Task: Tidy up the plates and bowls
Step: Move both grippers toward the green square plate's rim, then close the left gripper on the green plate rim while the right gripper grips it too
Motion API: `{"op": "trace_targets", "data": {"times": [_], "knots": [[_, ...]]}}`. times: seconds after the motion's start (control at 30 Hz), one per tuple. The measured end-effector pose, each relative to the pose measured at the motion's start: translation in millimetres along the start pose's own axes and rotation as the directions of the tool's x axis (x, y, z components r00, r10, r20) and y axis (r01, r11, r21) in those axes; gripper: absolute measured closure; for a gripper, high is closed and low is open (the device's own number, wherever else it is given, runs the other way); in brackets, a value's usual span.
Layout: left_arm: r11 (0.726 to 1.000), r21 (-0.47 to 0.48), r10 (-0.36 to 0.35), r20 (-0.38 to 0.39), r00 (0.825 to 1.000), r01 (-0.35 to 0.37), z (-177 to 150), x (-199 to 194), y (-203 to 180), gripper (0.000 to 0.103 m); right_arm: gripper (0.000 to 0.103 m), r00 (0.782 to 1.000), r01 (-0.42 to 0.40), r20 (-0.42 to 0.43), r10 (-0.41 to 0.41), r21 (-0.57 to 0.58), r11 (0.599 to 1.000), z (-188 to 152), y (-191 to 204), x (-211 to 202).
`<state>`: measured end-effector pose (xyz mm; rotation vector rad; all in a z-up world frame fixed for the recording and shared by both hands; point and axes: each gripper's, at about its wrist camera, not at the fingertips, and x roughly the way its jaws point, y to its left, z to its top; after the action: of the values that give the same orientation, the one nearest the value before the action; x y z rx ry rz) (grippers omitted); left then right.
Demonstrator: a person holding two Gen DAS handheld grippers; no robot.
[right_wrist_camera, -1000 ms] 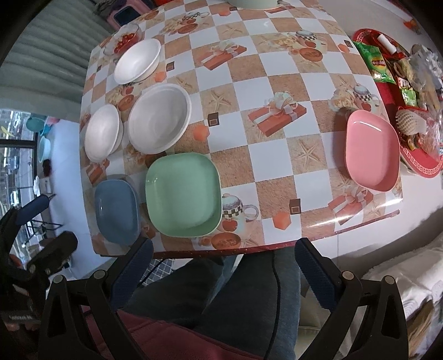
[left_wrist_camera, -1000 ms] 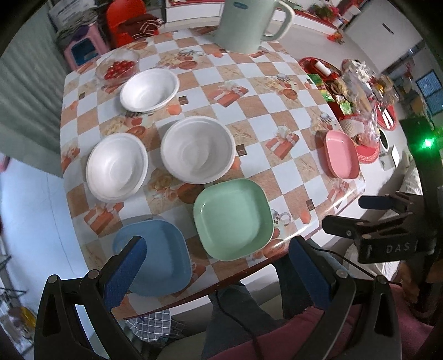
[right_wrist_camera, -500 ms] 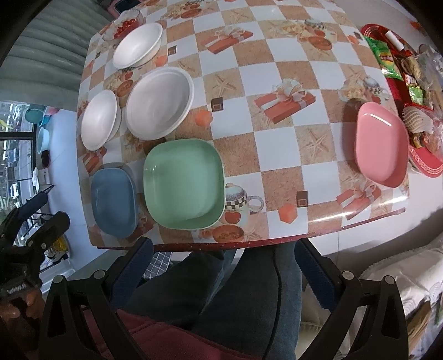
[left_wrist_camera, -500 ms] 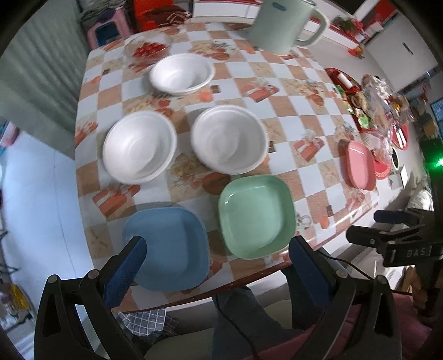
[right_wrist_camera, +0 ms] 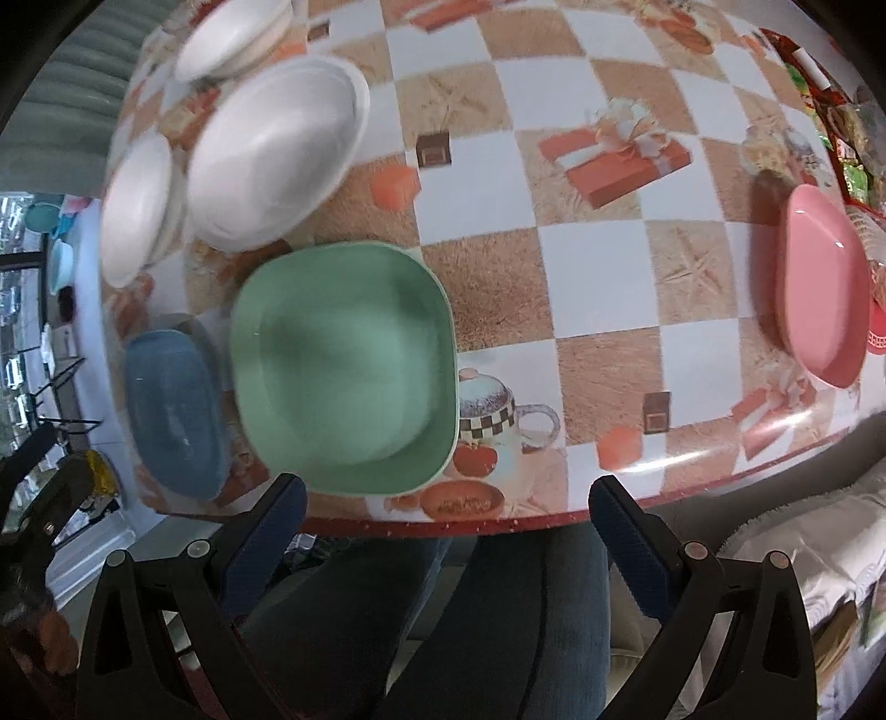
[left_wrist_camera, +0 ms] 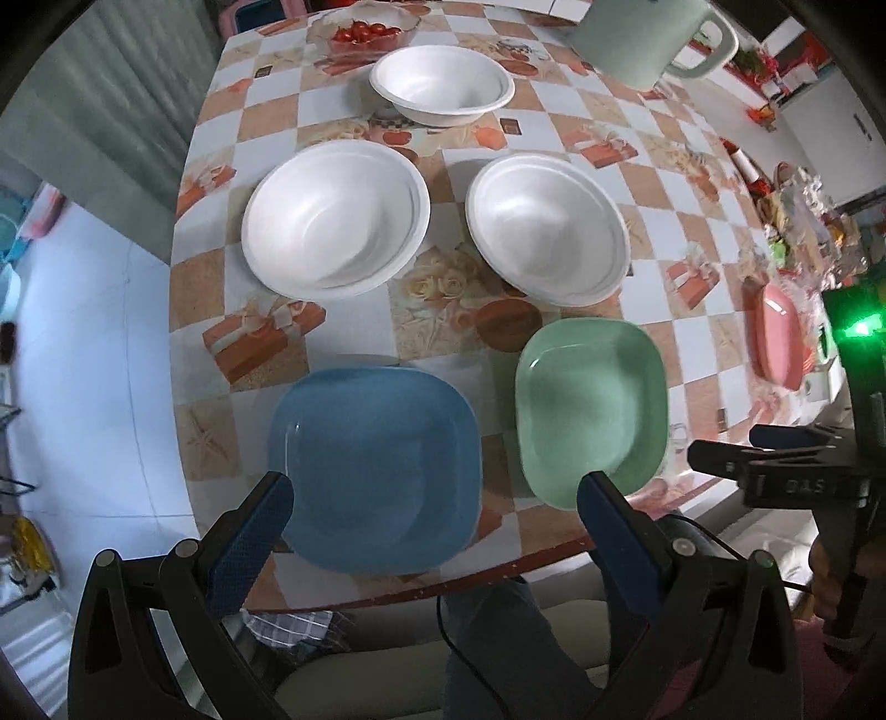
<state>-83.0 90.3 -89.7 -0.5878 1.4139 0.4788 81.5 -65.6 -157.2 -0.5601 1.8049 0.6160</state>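
Note:
A blue square plate (left_wrist_camera: 376, 465) lies at the table's near edge, straight in front of my open left gripper (left_wrist_camera: 434, 515). Beside it on the right sits a green square plate (left_wrist_camera: 590, 404), which fills the left-centre of the right wrist view, green plate (right_wrist_camera: 343, 371). My open right gripper (right_wrist_camera: 446, 526) hovers at the table edge just below it. Three white bowls (left_wrist_camera: 338, 219) (left_wrist_camera: 545, 227) (left_wrist_camera: 440, 83) stand further back. A pink plate (right_wrist_camera: 825, 288) lies at the far right. Both grippers hold nothing.
A pale green kettle (left_wrist_camera: 648, 39) and a glass dish of tomatoes (left_wrist_camera: 365, 33) stand at the far end of the checked tablecloth (right_wrist_camera: 598, 266). Snack packets and a red tray (left_wrist_camera: 803, 221) crowd the right side. A person's legs (right_wrist_camera: 470, 609) sit under the near edge.
Both grippers have moved closer to the table. The left one now faces the blue plate; the right one has dropped toward the green plate. Nothing on the table has moved.

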Motion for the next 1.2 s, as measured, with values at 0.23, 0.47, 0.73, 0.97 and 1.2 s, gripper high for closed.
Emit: {"op": "trace_targets", "data": {"times": [0.23, 0.47, 0.73, 0.97, 1.2], "knots": [[0.998, 0.035, 0.056, -0.024, 0.998, -0.055, -4, 22, -9, 0.0, 0.0, 0.996, 0.087, 0.0, -0.087, -0.021, 0.996, 7, 4, 30], [0.996, 0.056, 0.071, -0.038, 0.997, -0.069, -2, 33, -20, 0.0, 0.0, 0.989, 0.149, 0.017, -0.149, -0.018, 0.989, 11, 1, 52], [0.992, 0.084, 0.095, -0.044, 0.995, -0.091, 0, 41, -31, 0.0, 0.0, 0.982, 0.182, 0.045, -0.182, 0.009, 0.983, 13, -9, 72], [0.99, 0.076, 0.122, -0.057, 0.991, -0.118, -2, 42, -28, 0.0, 0.0, 0.964, 0.258, 0.063, -0.257, 0.004, 0.966, 35, -12, 92], [0.987, 0.108, 0.125, -0.054, 0.991, -0.119, 5, 48, -42, 0.0, 0.0, 0.951, 0.293, 0.087, -0.297, 0.056, 0.954, 46, -47, 97]]}}
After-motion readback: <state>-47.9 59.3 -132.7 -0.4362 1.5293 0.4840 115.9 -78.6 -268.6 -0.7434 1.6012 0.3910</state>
